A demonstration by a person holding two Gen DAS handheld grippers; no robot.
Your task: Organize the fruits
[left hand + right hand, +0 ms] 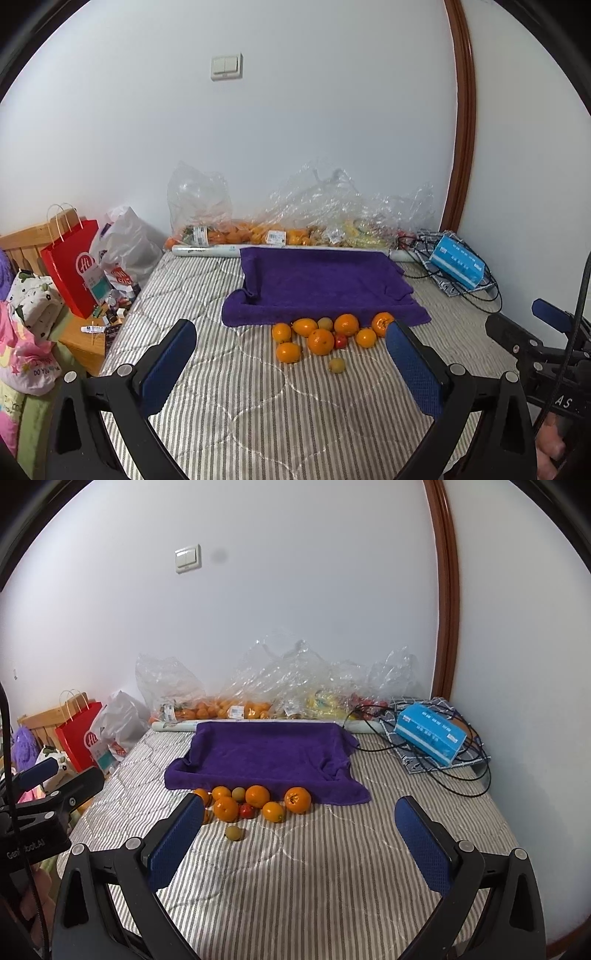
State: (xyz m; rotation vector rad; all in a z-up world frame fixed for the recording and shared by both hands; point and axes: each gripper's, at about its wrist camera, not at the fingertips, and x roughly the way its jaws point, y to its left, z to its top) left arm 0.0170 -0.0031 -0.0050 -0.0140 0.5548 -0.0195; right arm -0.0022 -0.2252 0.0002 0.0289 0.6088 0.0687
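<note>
A cluster of several oranges (320, 341) (257, 796) lies on the striped mattress just in front of a purple towel-lined tray (325, 284) (269, 757). Among them sits a small red fruit (340, 340) (246, 811), and a small yellow-green fruit (337, 365) (233, 832) lies alone nearer to me. My left gripper (291, 343) is open, empty, and held short of the cluster. My right gripper (299, 812) is open and empty too, with its left finger (177, 834) covering the cluster's left edge. Each gripper shows at the other view's side edge.
Clear plastic bags of fruit (251, 232) (236, 707) line the wall behind the tray. A blue tissue box (458, 264) (428, 734) and black cables (461, 779) lie at the right. A red paper bag (74, 266) and a wooden bedside table stand at the left.
</note>
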